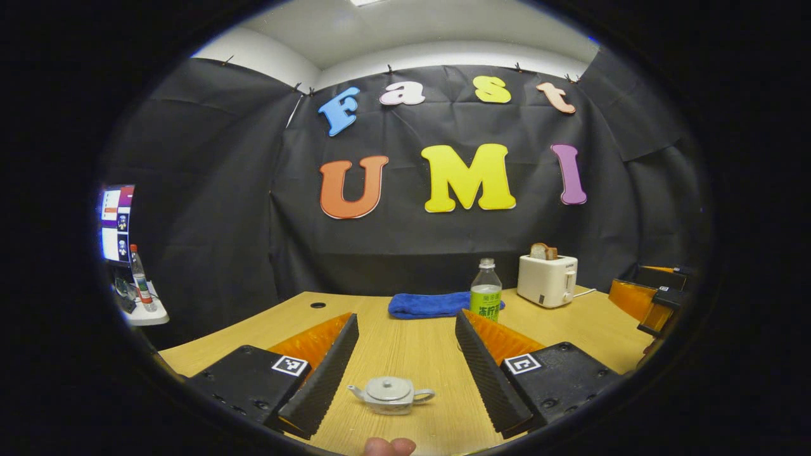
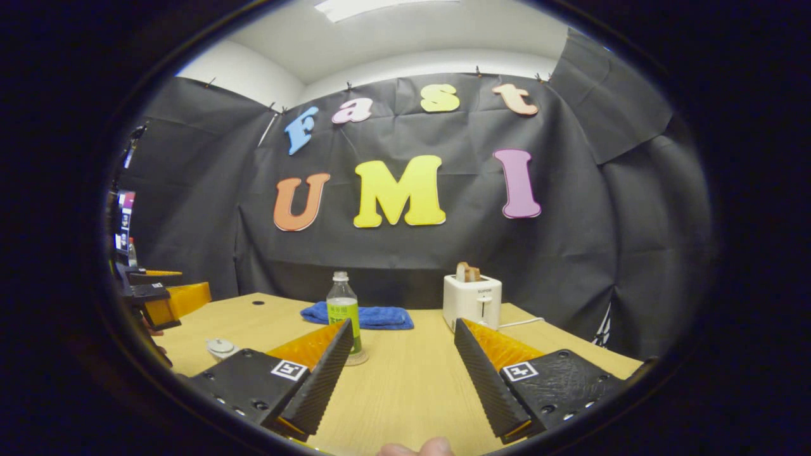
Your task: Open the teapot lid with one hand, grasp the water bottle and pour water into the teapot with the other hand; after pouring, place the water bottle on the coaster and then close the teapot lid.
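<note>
The left tool (image 1: 405, 354) is held wide apart and empty above the desk (image 1: 405, 345), framing the teapot (image 1: 391, 396), whose lid (image 1: 388, 387) is seated. The right tool (image 2: 402, 361) is likewise spread and empty. The water bottle (image 2: 343, 310) is seen upright on what seems a coaster (image 2: 356, 359), so either an early or a finished stage is fitted.

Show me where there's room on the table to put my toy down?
Bare wood lies between the teapot and the blue towel, and in front of the toaster, right of the water bottle. The back row, towel, bottle and toaster side by side, is crowded. Both grippers, left gripper and right gripper, hang open.
</note>
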### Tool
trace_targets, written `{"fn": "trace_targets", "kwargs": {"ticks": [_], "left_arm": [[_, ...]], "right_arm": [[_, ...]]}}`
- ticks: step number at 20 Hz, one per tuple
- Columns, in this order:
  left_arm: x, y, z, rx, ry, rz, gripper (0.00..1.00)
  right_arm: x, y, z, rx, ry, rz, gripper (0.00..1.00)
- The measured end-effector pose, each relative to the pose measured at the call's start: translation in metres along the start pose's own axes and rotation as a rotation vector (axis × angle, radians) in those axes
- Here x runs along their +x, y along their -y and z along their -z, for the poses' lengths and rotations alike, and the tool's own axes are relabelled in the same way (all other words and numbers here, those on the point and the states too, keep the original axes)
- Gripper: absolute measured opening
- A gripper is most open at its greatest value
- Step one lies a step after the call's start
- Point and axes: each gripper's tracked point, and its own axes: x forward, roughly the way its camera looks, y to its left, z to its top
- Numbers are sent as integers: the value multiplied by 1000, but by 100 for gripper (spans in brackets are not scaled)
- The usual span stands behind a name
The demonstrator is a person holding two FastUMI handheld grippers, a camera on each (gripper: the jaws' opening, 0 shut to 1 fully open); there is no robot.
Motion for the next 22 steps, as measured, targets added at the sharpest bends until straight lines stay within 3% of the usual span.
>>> {"fn": "trace_targets", "kwargs": {"ticks": [6,22], "left_arm": [[-18,33,-1,31,15,27,97],[-18,15,6,-12,-5,5,99]], "right_arm": [[-23,9,-7,-37,24,39,95],[-24,-22,-3,-70,1,30,97]]}}
